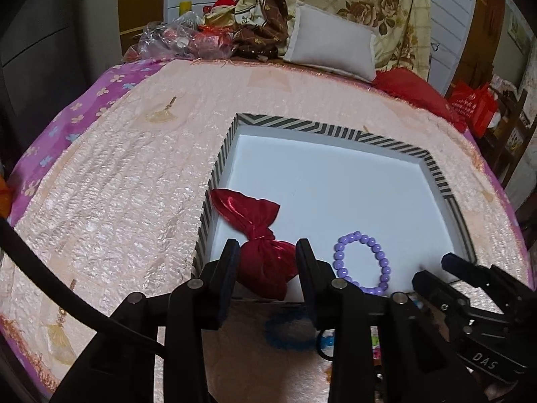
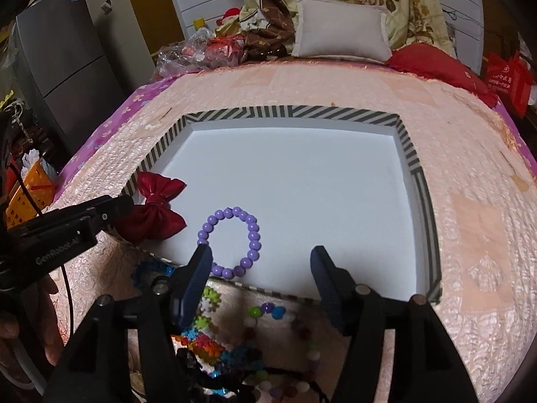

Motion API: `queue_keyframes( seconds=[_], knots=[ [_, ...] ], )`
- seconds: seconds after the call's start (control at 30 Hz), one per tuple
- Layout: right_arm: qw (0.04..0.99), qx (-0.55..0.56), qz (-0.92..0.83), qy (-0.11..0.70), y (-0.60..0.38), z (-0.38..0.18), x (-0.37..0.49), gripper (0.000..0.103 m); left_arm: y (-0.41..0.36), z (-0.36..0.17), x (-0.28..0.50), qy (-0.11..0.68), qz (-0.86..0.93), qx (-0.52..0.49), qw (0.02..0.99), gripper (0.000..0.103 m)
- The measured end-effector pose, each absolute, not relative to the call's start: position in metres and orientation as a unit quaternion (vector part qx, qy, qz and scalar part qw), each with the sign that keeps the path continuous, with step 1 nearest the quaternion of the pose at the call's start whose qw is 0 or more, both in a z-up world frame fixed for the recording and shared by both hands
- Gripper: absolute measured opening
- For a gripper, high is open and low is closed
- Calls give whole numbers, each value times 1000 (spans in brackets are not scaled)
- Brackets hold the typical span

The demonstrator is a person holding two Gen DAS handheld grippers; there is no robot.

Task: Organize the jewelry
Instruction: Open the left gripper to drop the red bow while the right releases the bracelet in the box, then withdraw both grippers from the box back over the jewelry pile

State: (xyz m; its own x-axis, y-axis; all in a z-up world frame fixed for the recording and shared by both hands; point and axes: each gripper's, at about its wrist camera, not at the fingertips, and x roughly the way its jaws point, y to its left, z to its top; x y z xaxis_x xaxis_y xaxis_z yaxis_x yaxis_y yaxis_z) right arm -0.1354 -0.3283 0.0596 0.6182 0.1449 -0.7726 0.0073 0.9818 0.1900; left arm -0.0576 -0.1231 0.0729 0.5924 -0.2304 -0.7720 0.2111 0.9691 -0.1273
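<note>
A shallow white tray with a striped rim [image 1: 369,136] [image 2: 292,112] lies on the bed. In it lie a red satin pouch [image 1: 265,262] [image 2: 154,213] at the near left corner and a purple bead bracelet [image 1: 364,263] [image 2: 233,241]. My left gripper [image 1: 268,255] is open, its fingers on either side of the pouch without closing on it. My right gripper [image 2: 261,262] is open and empty above the tray's near edge, just right of the bracelet. Loose colourful beads and bracelets [image 2: 255,346] lie on the bedspread below the right gripper. A blue fuzzy ring [image 1: 290,330] lies under the left gripper.
The pink quilted bedspread [image 1: 117,201] surrounds the tray. A white pillow [image 1: 332,45], floral quilt and plastic bags sit at the bed's head. A red cushion [image 2: 433,65] is at the far right. A grey fridge [image 2: 67,67] stands left of the bed.
</note>
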Motion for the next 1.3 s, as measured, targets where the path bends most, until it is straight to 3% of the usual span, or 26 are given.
queue_keyframes(
  seconds=[0.5,1.3],
  knots=[
    [909,84,26,408,-335,78,-186,72,-120,90,-101,399,-134,0,907,23],
    [911,75,26,405,-334,79,-257,73,-103,87,-181,390,-95,14,916,23]
  ],
)
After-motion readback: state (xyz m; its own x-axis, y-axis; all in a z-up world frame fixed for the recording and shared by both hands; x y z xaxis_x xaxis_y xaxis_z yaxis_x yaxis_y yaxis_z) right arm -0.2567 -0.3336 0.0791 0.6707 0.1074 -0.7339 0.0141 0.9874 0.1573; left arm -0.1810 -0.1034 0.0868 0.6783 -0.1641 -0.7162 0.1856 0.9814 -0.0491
